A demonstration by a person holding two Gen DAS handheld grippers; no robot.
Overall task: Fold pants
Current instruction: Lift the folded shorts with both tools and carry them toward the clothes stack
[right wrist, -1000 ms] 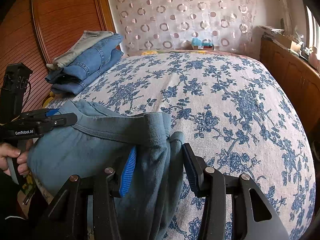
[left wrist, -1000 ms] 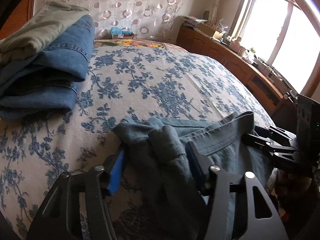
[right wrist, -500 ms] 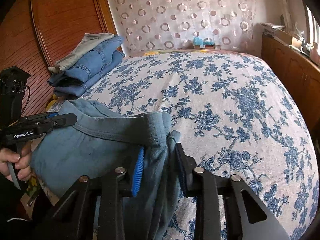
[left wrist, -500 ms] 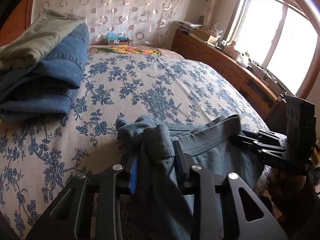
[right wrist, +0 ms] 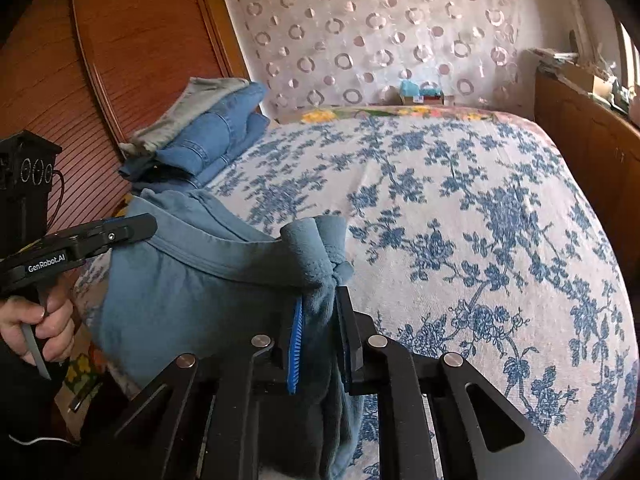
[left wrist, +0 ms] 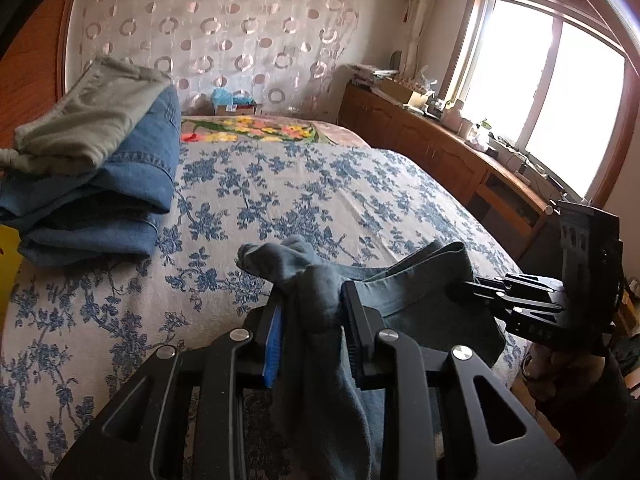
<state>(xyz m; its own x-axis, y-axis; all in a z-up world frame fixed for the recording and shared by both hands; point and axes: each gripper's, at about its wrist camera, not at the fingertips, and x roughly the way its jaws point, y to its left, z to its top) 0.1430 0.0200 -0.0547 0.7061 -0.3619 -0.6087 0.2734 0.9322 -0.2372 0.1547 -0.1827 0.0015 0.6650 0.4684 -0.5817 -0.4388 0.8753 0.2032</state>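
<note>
Both grippers have just been closing, and now the left gripper (left wrist: 312,320) and the right gripper (right wrist: 320,328) have their fingers clamped on the waistband corners of one grey-blue cotton pants (right wrist: 192,292), at the near edge of the blue-flowered bed (right wrist: 460,208). I judge the step is the pick-up; next, lift and spread evenly. One folded stack of clothes (left wrist: 100,184) lies aside.

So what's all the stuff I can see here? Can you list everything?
pants: one, blue-grey, near edge of bed, waistband pinched at both ends
bed cover: one, white with blue flowers, on bed
folded clothes: one pile, blue jeans with grey piece on top, far left of bed
cupboards: brown wood, under window
window: one, bright, right wall
left gripper: black, closing on pants
right gripper: black, closing on pants
hand: one, squeezing left gripper's trigger
</note>
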